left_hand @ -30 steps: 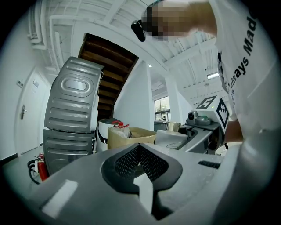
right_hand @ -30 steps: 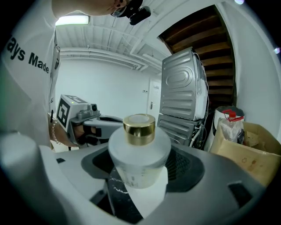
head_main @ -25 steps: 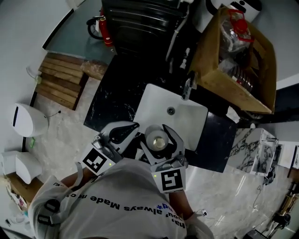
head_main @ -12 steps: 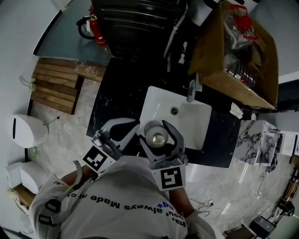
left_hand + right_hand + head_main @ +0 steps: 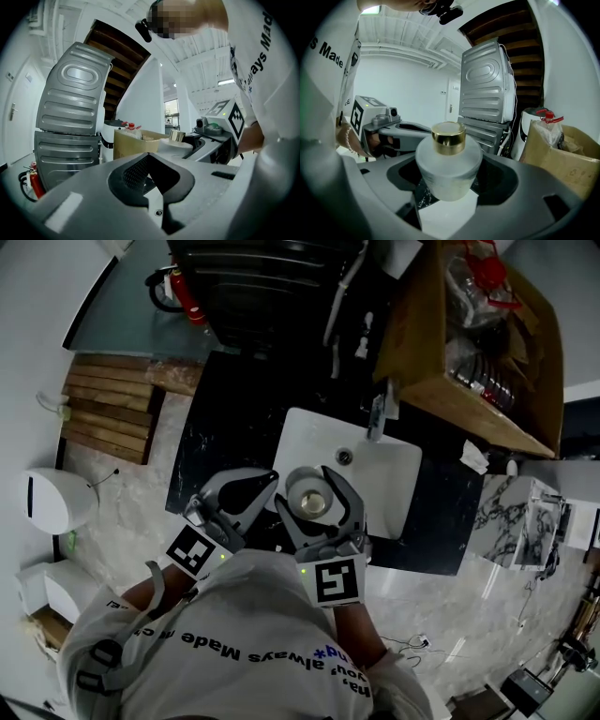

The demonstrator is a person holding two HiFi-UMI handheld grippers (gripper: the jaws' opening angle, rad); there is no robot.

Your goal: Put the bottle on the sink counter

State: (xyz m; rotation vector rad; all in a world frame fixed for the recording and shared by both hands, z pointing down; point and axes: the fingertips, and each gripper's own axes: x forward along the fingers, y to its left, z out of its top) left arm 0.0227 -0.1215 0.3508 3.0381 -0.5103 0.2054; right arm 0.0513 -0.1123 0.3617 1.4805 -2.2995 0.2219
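A frosted white bottle point(image 5: 312, 501) point(image 5: 449, 164) with a gold cap point(image 5: 448, 137) sits upright between the jaws of my right gripper point(image 5: 317, 480) point(image 5: 449, 174), which is shut on it. In the head view it hangs over the near left rim of the white sink basin point(image 5: 375, 470), which is set in a black marble counter point(image 5: 220, 432). My left gripper point(image 5: 270, 478) point(image 5: 150, 157) is just left of the bottle, over the counter's front edge. Its jaws are shut with nothing between them.
A faucet point(image 5: 377, 414) stands behind the basin. A cardboard box point(image 5: 441, 381) of bottles fills the counter's back right. A grey ribbed appliance point(image 5: 267, 282) point(image 5: 485, 101), a red fire extinguisher point(image 5: 178, 292), a wooden pallet point(image 5: 108, 413) and a white bin point(image 5: 52, 501) stand around.
The right gripper has carried the bottle slightly forward, further over the basin's near rim. The left gripper has kept beside it. The head camera has shifted a little.
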